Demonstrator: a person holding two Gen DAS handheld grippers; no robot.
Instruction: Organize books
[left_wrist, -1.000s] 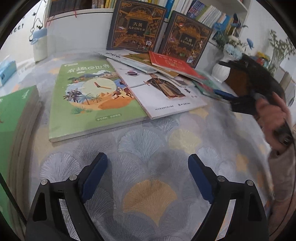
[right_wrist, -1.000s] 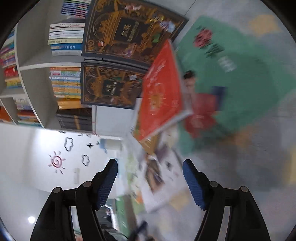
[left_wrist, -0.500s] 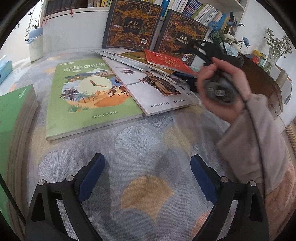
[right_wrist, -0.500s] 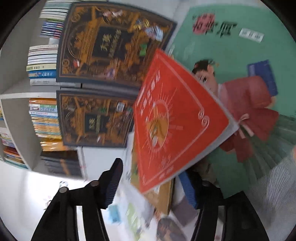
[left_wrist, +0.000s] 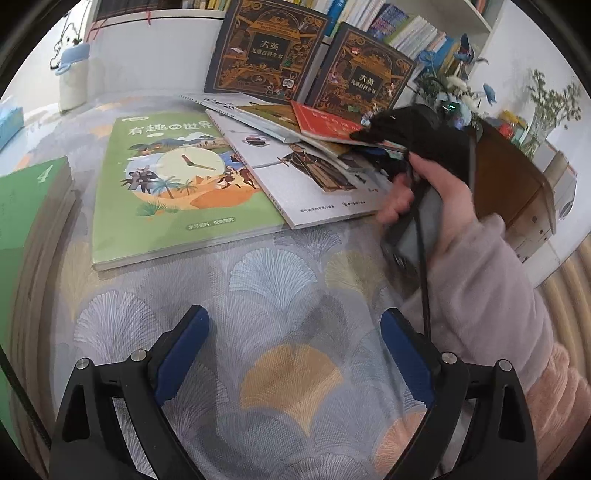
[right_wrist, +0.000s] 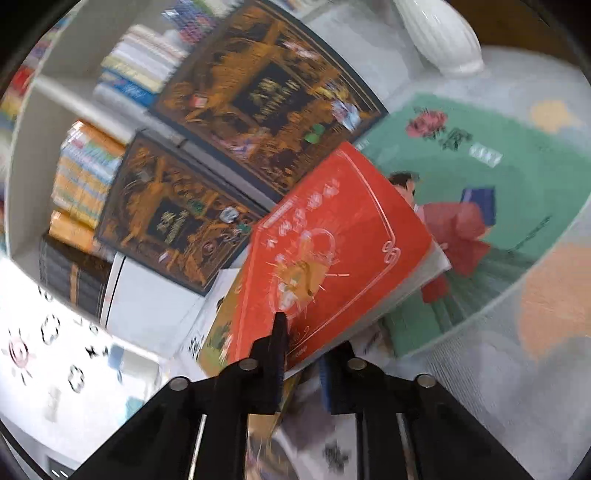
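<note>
Two dark books (left_wrist: 267, 48) propped upright against shelf, one red book (right_wrist: 332, 251) atop fanned pile pinched by right gripper (right_wrist: 301, 354), left gripper (left_wrist: 293, 354) spread wide over patterned cloth (left_wrist: 288, 295), gripping nothing.

Near cloth open; far half blocked by books.
The patterned tablecloth (left_wrist: 295, 295) ahead of the left gripper (left_wrist: 295, 343) lies bare. Far left, a big green book (left_wrist: 177, 184) and a green stack (left_wrist: 29, 206) close that side. Far right, overlapping books (left_wrist: 317, 177), the right gripper (left_wrist: 373, 142) and its sleeve (left_wrist: 480, 280) bar passage. Two dark books (left_wrist: 273, 48) stand against the shelf beyond.
</note>
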